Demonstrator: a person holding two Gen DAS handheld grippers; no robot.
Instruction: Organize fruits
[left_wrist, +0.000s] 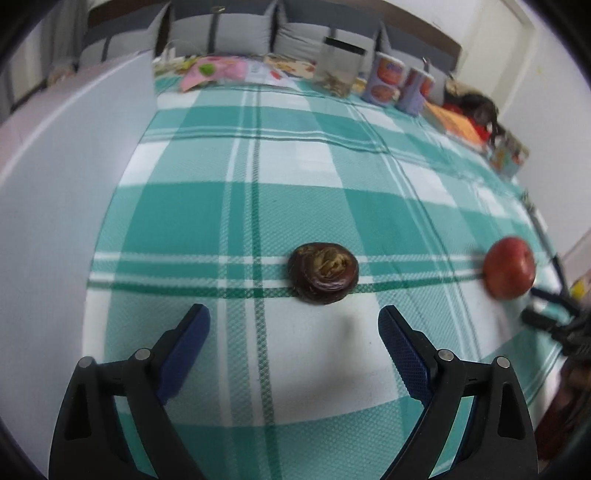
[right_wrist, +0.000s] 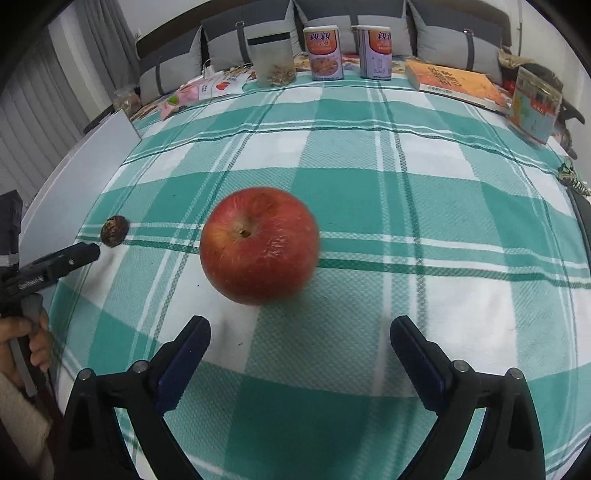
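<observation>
A round red apple (right_wrist: 259, 245) sits on a desk covered by a teal-and-white checked woven cloth (right_wrist: 424, 206), just ahead of the right hand-held gripper (right_wrist: 300, 334). That gripper's two blue-padded fingers (right_wrist: 184, 360) stand wide apart and released, with nothing between them and the apple clear of both pads. To the left on the same cloth lies a small dark brown, wrinkled, flattened round fruit (left_wrist: 323, 273), well apart from the apple (left_wrist: 509, 267). The left hand-held gripper (left_wrist: 294, 319) hovers just short of this brown fruit, its jaws also spread open and empty. In the right wrist view a person's hand (right_wrist: 26, 343) grips the handle of the left tool at the frame's left edge. Along the far edge of the desk stand a clear plastic jar with a dark lid (right_wrist: 274, 59), two lilac tin cans with orange labels (right_wrist: 323, 53), and an orange book (right_wrist: 456, 83) lying flat. Grey cushions (right_wrist: 454, 40) line the back.
</observation>
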